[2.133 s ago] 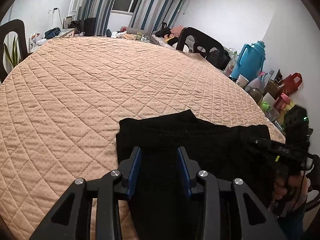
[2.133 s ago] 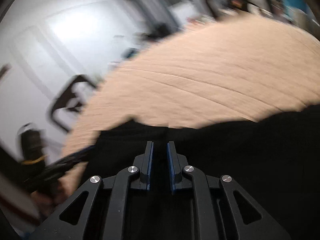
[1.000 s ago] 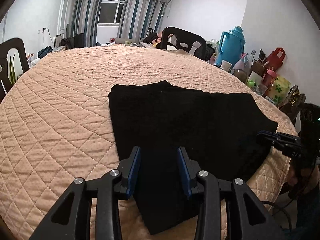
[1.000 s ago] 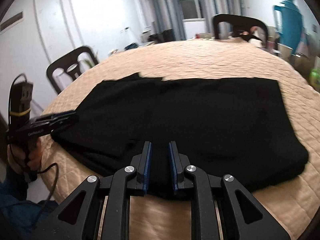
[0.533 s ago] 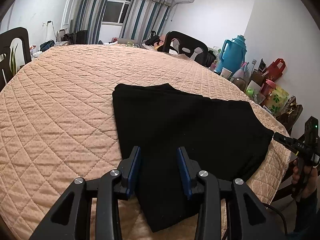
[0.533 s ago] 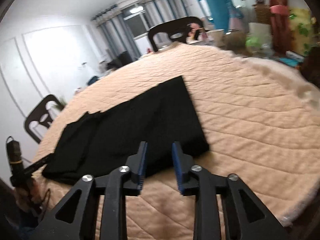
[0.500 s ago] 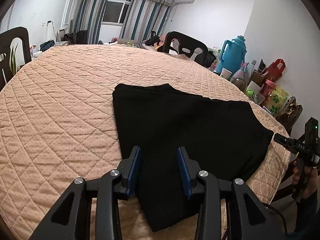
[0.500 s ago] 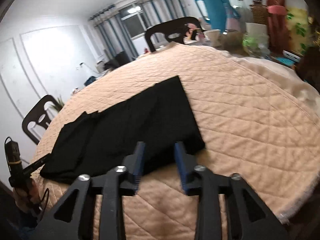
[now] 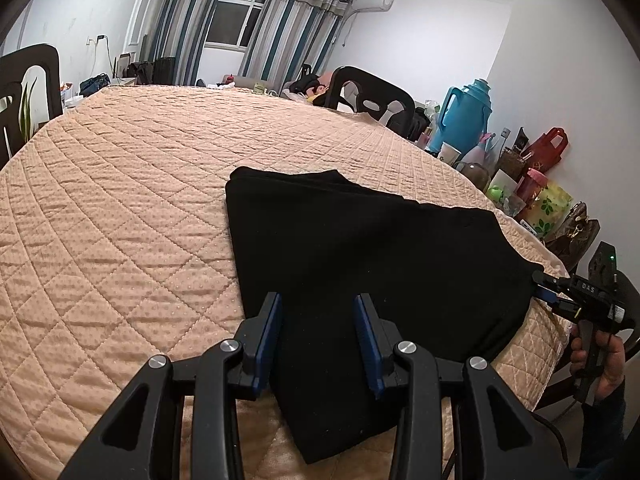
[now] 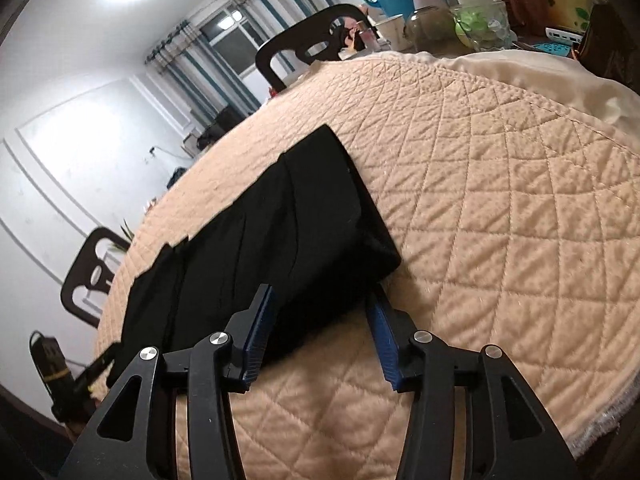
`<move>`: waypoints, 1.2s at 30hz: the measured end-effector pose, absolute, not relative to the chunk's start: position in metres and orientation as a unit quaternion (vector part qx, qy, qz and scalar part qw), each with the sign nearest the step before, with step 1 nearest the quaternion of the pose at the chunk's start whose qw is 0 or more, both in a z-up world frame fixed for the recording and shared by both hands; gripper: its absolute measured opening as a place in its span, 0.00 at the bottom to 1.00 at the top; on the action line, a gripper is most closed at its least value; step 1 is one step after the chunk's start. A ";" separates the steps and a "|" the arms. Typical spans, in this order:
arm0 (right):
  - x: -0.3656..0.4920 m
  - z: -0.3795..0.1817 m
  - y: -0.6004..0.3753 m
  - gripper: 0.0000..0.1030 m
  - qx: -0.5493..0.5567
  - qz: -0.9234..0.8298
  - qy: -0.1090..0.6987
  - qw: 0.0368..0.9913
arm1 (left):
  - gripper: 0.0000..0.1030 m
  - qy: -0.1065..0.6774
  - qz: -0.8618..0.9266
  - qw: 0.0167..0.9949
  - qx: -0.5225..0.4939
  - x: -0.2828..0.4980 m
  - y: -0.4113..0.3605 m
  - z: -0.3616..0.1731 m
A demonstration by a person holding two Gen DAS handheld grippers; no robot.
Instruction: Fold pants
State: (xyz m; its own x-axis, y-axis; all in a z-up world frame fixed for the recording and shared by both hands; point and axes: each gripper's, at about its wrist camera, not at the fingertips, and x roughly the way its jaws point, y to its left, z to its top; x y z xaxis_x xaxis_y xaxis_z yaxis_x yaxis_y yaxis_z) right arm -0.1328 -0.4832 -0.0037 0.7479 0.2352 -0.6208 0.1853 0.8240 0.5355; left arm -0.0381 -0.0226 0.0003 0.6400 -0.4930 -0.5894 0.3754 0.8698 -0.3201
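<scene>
Black pants (image 9: 360, 248) lie folded flat on the peach quilted table cover (image 9: 120, 208). My left gripper (image 9: 319, 322) hovers open over their near left edge, nothing pinched between its blue pads. In the right wrist view the pants (image 10: 280, 232) stretch away to the left. My right gripper (image 10: 320, 322) is at their near right corner; its jaws are opening, the corner lies between them and the pads do not press on it. From the left wrist view, the right gripper (image 9: 556, 292) shows at the cloth's right end, held by a hand (image 9: 600, 364).
A blue thermos (image 9: 464, 120), cups, jars and bags crowd the side table on the right. Dark chairs (image 9: 372, 100) stand around the round table. The table's edge (image 10: 600, 420) runs close on the near right. The far half of the cover is bare quilt.
The right gripper swung to the pants' right end, rolled, and its jaws widened from nearly shut. The left gripper stayed put with the same gap.
</scene>
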 end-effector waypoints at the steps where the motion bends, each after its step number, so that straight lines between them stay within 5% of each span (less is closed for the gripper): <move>1: -0.133 -0.004 -0.485 0.46 0.305 0.013 0.350 0.886 | 0.39 0.349 -0.241 0.902 -0.084 -0.038 -0.023 0.000; 14: -0.106 -0.004 -0.483 0.48 0.325 -0.001 0.330 0.886 | 0.40 0.350 -0.240 0.902 -0.080 -0.038 -0.023 0.001; 20: -0.101 -0.002 -0.476 0.26 0.304 0.005 0.336 0.891 | 0.41 0.351 -0.239 0.902 -0.076 -0.038 -0.025 0.000; 36: -0.059 0.093 -0.338 0.21 0.179 0.223 0.287 0.914 | 0.45 0.363 -0.176 0.912 -0.075 -0.040 0.002 0.008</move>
